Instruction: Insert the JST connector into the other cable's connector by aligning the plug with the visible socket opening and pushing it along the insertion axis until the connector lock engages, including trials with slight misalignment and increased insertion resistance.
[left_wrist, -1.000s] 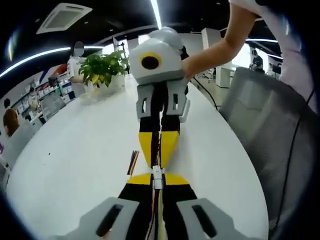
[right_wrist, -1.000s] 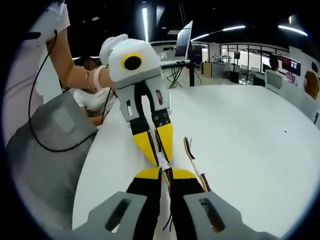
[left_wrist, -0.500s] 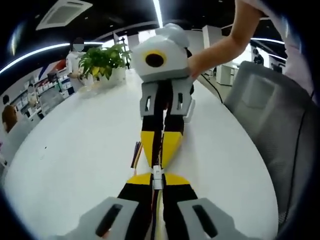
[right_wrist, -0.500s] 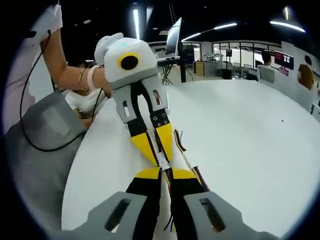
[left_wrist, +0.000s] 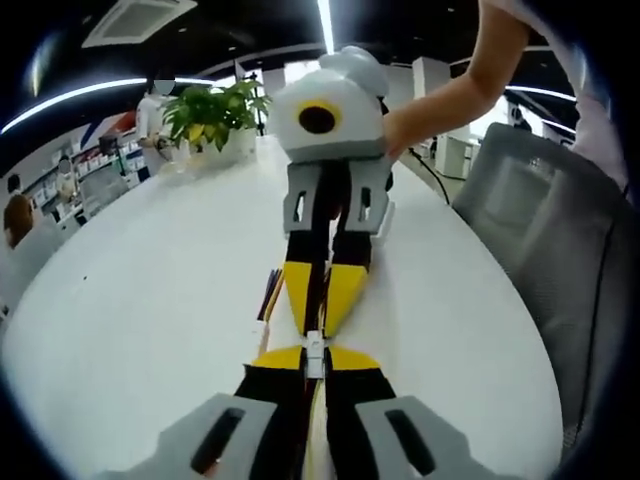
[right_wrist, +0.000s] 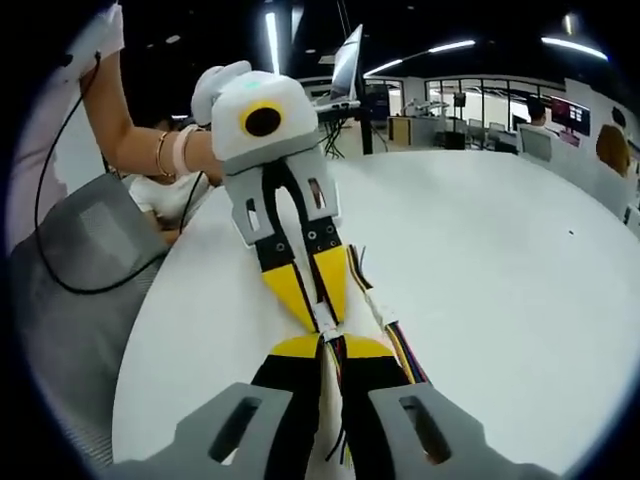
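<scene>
Above the white counter (left_wrist: 150, 300), both tools grip small white connectors (left_wrist: 315, 352) nose-to-nose, aligned for insertion.

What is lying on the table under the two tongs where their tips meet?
Loose coloured wires lie on the white table beneath the right tongs and left tongs, which meet at the white connector. Parts of the wires are covered.

Bare white table (left_wrist: 130, 300) left; grey chair (left_wrist: 560, 260) crowds right edge.
</scene>
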